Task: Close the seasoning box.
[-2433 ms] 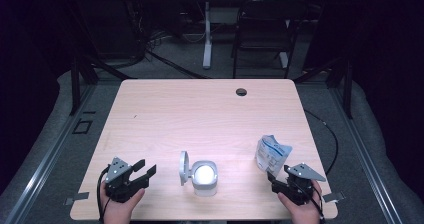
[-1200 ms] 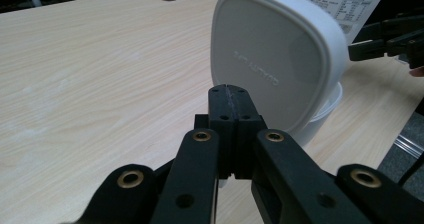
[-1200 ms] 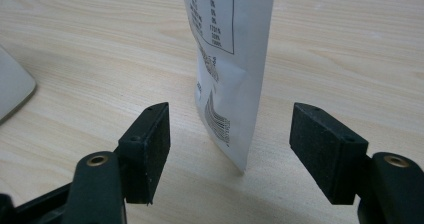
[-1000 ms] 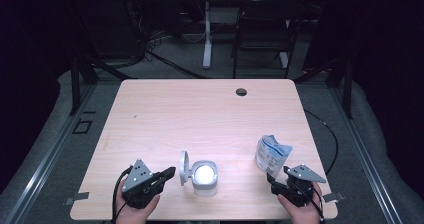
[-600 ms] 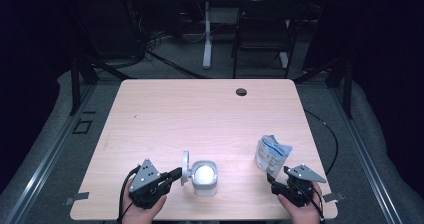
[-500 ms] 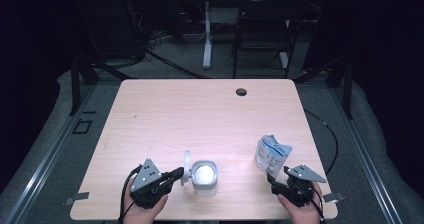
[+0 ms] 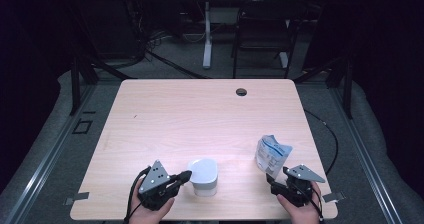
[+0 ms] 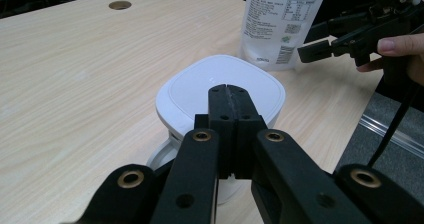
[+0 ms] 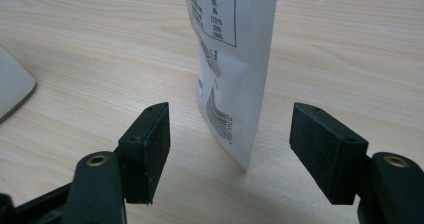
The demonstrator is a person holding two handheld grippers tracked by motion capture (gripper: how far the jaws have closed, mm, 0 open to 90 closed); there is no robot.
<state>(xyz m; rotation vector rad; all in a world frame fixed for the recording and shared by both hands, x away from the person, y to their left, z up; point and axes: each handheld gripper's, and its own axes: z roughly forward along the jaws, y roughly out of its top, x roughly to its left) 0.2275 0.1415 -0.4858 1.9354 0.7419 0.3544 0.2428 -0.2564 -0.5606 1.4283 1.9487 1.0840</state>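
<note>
With its jaws pressed together on nothing, left gripper (image 8: 227,91) sits tips over the closed lid of the white rounded-square plastic container (image 7: 202,175), near front edge of the light wooden table (image 7: 200,114). Right gripper (image 9: 230,149) stands wide open w/ upright white printed pouch (image 9: 232,59) between jaws, untouched.

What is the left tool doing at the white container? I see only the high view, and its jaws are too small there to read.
Observer: The left tool is shut with nothing between its jaws. Its tips sit over the closed lid of the white container.
Operator: And on the other side?
Observer: The right tool is open. The pouch stands upright between its jaws, and both pads are apart from it.
</note>
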